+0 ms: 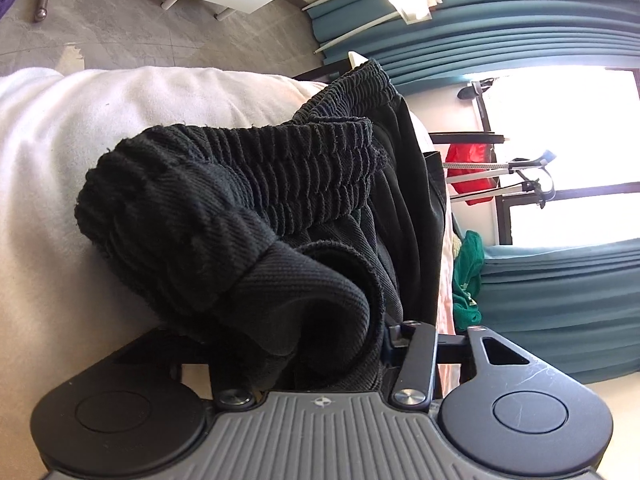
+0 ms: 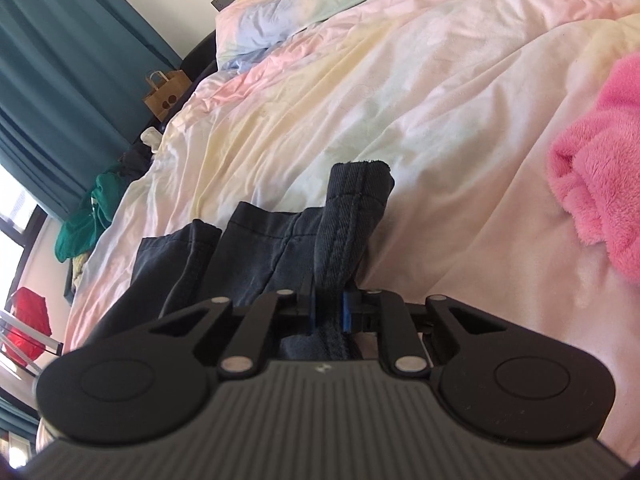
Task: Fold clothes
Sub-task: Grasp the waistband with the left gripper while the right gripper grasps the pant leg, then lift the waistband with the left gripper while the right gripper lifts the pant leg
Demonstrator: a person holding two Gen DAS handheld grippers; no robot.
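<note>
Dark trousers (image 2: 344, 216) hem between right claw (image 2: 330, 314) pads

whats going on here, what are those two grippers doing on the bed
A person is folding a pair of dark trousers on a bed with a pastel duvet. The right gripper is shut on a hem. The left gripper has the bunched elastic waistband between its jaws; the cloth hides whether they press. A pink fleece lies nearby.
</note>
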